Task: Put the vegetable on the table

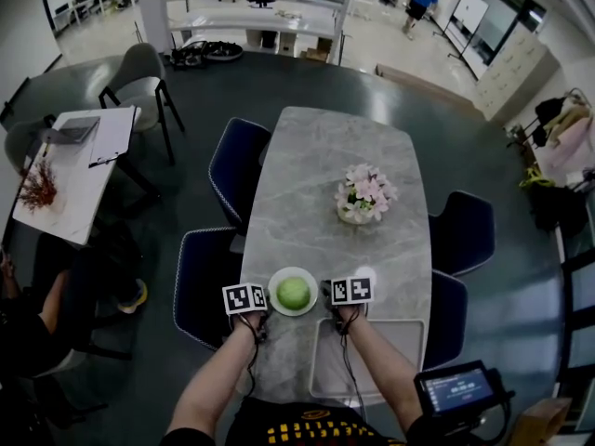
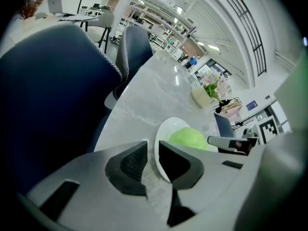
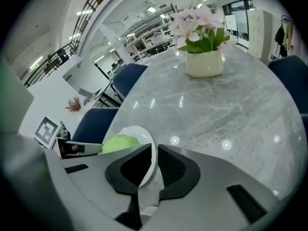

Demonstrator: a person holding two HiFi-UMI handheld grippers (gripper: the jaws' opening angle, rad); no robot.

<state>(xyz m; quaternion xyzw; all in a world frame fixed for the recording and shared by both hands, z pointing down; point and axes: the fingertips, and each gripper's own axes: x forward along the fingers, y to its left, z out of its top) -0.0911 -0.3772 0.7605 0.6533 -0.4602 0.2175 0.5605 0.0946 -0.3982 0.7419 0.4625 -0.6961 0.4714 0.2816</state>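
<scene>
A round green vegetable [image 1: 293, 292] lies on a small white plate [image 1: 276, 280] at the near end of the grey marble table [image 1: 321, 175]. My left gripper [image 1: 264, 298] is shut on the plate's left rim, and my right gripper [image 1: 325, 295] is shut on its right rim. The left gripper view has the white plate [image 2: 166, 128] edge pinched between the jaws of the left gripper [image 2: 153, 154], the vegetable [image 2: 188, 138] just beyond. In the right gripper view the plate [image 3: 138, 131] rim sits between the jaws of the right gripper [image 3: 155, 160], with the vegetable [image 3: 118, 142] to the left. Whether the plate rests on the table cannot be told.
A pot of pink flowers [image 1: 363, 196] stands mid-table, beyond the plate. Dark blue chairs [image 1: 234, 163] line both long sides. A pale mat [image 1: 372, 353] lies at the near right of the table. A white side table [image 1: 79, 170] with a clipboard stands at the left.
</scene>
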